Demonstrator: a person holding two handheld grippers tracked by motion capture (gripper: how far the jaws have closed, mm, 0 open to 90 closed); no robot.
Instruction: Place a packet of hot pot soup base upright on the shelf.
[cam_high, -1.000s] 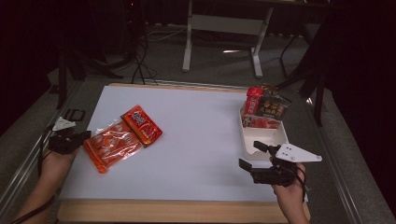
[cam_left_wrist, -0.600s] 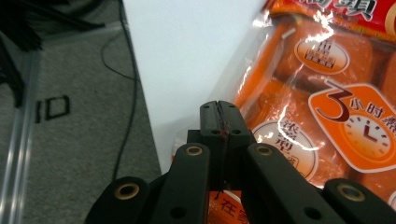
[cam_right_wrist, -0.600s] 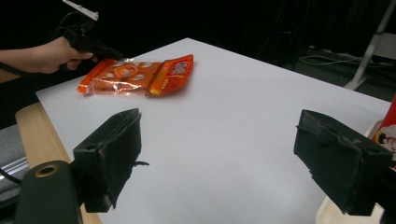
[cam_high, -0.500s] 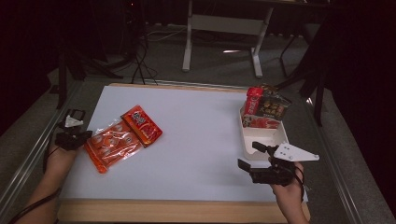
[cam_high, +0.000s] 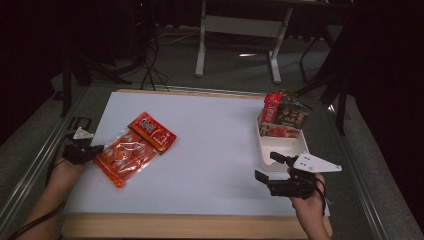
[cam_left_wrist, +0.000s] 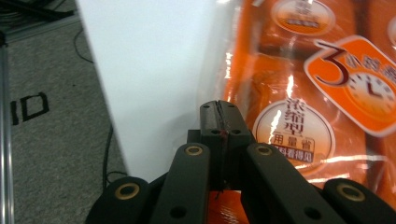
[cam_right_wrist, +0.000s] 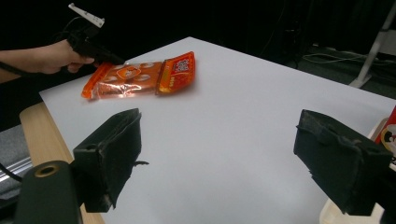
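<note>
The left gripper (cam_high: 95, 149) sits at the left edge of the white table sheet (cam_high: 220, 150), jaws pressed together on the clear sealed margin of the orange plastic packet of round portions (cam_high: 124, 156). That packet lies flat near the left edge, its far end tucked against a smaller red-orange sachet (cam_high: 152, 132) (the two touch). The right gripper (cam_high: 272, 167) hovers low at the near right, jaws spread wide with nothing between them. The middle of the sheet between the two hands is bare, wide room for travel. At the far right edge stands a white rectangular tray (cam_high: 280, 150); its far end holds upright red and dark snack packets (cam_high: 284, 116), its near end is vacant.
</note>
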